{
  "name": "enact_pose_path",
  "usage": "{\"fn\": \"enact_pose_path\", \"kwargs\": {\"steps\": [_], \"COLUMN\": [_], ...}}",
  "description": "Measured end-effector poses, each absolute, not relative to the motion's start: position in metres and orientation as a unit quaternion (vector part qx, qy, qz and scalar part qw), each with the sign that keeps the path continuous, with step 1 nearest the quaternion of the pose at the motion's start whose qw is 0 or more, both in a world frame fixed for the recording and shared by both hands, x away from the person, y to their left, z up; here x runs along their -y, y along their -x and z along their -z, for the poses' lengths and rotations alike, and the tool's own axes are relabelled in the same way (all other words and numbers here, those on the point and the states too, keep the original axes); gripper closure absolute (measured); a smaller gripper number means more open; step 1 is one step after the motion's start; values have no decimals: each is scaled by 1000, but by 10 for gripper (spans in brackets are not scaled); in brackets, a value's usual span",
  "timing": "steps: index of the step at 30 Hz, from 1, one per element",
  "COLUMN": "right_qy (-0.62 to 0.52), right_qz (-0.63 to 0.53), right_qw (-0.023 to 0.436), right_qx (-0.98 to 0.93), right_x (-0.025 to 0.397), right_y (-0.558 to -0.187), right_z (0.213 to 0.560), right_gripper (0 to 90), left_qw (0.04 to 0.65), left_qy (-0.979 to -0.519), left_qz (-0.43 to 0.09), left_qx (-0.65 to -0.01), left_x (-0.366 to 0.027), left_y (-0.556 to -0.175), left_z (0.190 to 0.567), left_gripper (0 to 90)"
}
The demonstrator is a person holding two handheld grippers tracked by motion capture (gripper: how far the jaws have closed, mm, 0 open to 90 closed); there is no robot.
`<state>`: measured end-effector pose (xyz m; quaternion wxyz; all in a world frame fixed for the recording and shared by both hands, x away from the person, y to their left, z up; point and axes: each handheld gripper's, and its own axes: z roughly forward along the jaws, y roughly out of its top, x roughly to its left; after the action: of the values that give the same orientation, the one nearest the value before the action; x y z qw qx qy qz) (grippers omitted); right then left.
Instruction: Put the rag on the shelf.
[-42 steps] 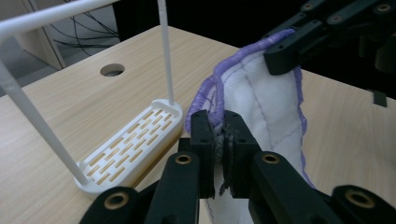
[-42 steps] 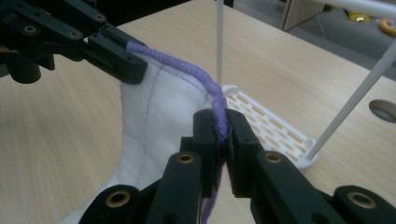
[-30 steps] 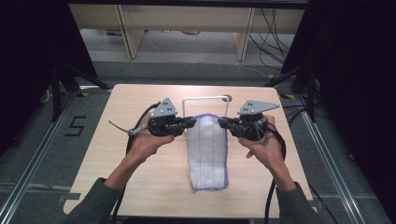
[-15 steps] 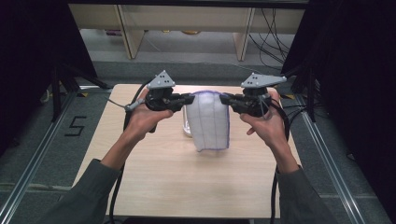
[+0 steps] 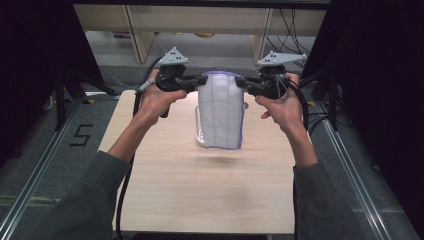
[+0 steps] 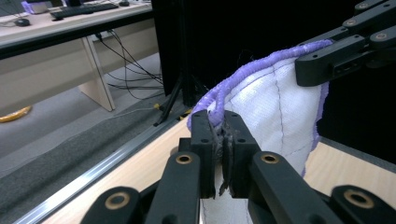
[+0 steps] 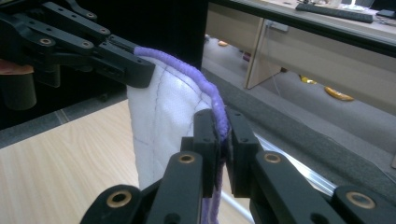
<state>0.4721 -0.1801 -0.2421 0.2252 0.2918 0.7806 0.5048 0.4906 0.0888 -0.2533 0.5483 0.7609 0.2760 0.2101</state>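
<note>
The white cloth (image 5: 220, 112) hung above the counter (image 5: 200, 190), long axis vertical, its purple top edge stretched level between the left claw (image 5: 200, 81) and right claw (image 5: 240, 83), each clenched on a corner.

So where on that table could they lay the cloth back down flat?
The near half of the table, between the two forearms, is bare wood. The far end is busier: the cloth hangs there from both hand-held grippers, with a metal rack behind it.
</note>
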Motion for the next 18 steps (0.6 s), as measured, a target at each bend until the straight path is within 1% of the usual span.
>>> {"fn": "enact_pose_path", "kwargs": {"steps": [6,8,12,14,18], "right_qy": [-297,-301,-304,-315,-326], "right_qz": [-509,-512,-512,-513,-512], "right_qw": [239,234,240,230,227], "right_qx": [-772,-770,-767,-764,-762], "right_x": [182,182,181,181,182], "right_y": [-487,-492,-505,-511,-525], "right_z": [231,228,226,227,232], "right_gripper": [845,845,844,844,844], "left_qw": [555,554,547,548,546], "left_qy": [-751,-750,-749,-745,-745], "left_qz": [-220,-223,-232,-231,-237], "left_qx": [-281,-286,-294,-302,-302], "left_x": [-87,-87,-83,-83,-79], "left_y": [-502,-507,-517,-524,-536], "left_z": [241,238,236,236,242], "left_gripper": [837,836,836,836,835]}}
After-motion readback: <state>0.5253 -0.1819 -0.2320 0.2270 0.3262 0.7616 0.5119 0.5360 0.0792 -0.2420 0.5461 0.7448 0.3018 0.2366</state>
